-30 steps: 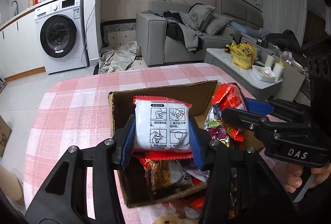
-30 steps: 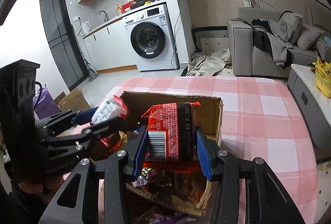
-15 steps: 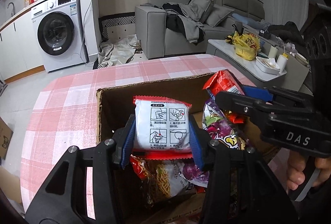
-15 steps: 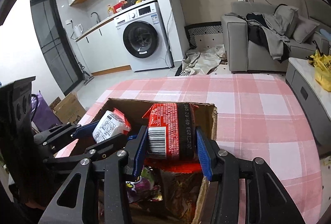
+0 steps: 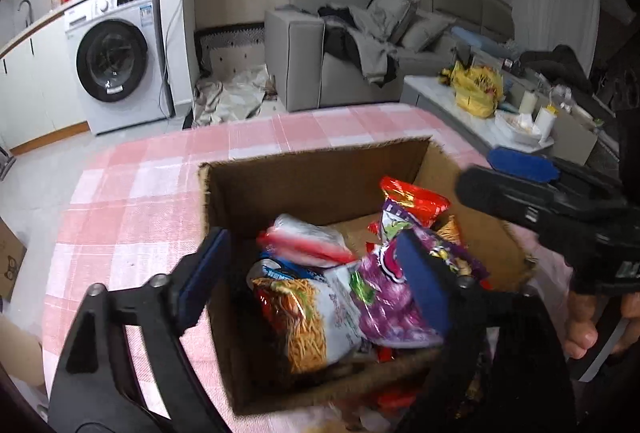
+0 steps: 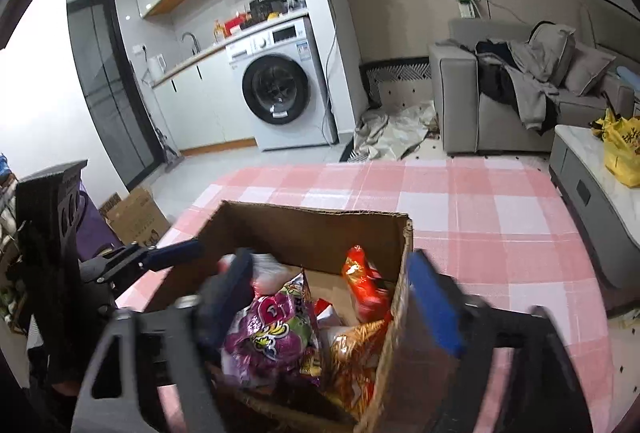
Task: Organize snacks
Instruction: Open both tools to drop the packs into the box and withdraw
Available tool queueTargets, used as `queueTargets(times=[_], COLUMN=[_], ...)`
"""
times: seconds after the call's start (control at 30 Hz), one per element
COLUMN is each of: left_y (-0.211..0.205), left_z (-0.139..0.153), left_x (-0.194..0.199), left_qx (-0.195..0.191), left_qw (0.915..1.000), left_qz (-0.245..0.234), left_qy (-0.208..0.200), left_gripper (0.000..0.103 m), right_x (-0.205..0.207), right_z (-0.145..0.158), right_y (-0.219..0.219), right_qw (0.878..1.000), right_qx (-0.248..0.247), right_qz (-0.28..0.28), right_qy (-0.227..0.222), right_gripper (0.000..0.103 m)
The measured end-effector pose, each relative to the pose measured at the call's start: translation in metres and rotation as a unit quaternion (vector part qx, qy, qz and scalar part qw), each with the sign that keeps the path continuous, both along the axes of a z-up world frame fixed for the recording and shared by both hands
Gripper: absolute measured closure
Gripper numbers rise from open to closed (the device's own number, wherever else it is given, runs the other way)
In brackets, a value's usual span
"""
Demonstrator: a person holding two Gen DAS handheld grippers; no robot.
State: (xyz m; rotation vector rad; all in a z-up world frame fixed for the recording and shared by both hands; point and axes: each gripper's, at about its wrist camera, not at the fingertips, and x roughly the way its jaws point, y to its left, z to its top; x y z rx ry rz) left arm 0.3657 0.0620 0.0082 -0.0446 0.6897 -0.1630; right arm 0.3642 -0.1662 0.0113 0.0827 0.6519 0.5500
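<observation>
A brown cardboard box (image 5: 316, 169) (image 6: 316, 229) stands on the pink checked table and holds several snack packets. My left gripper (image 5: 316, 273) is open and empty above the box; the white and red packet (image 5: 308, 239) lies in the box below it, beside a noodle packet (image 5: 308, 317) and a purple packet (image 5: 384, 297). My right gripper (image 6: 328, 301) is open and empty over the box's right side; the red packet (image 6: 362, 283) lies in the box between its fingers. The right gripper also shows in the left wrist view (image 5: 516, 173).
The pink checked tablecloth (image 5: 132, 193) (image 6: 480, 201) spreads around the box. A washing machine (image 6: 280, 81), a grey sofa (image 5: 360, 45) and a low white table with a yellow bag (image 5: 476, 89) stand beyond. A cardboard box (image 6: 136, 213) lies on the floor at the left.
Both grippers opened. The white and red packet fell from the left gripper into the box, and the red packet fell from the right gripper into the box.
</observation>
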Motion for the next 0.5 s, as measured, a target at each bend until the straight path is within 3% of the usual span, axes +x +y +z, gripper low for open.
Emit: queueTargets(times=[0.07, 0.13, 0.5], left_y=[0.003, 0.006, 0.033], left_z=[0.005, 0.010, 0.018], left_x=[-0.011, -0.027, -0.105], left_qx=[-0.007, -0.012, -0.008], left_qw=[1.0000, 0.9998, 0.9983], left_qz=[0.001, 0.007, 0.041], left_qy=[0.000, -0.011, -0.041], left_gripper=[0.007, 0.003, 0.001], right_x=[-0.009, -0.016, -0.077], right_z=[0.003, 0.005, -0.006], right_y=[-0.006, -0.010, -0.030], right_qw=[1.000, 1.000, 1.000], right_qx=[-0.001, -0.009, -0.020], right_qz=[-0.001, -0.004, 0.008], right_qy=[0.004, 0.009, 0.006], right_gripper=[0.000, 0.000, 0.000])
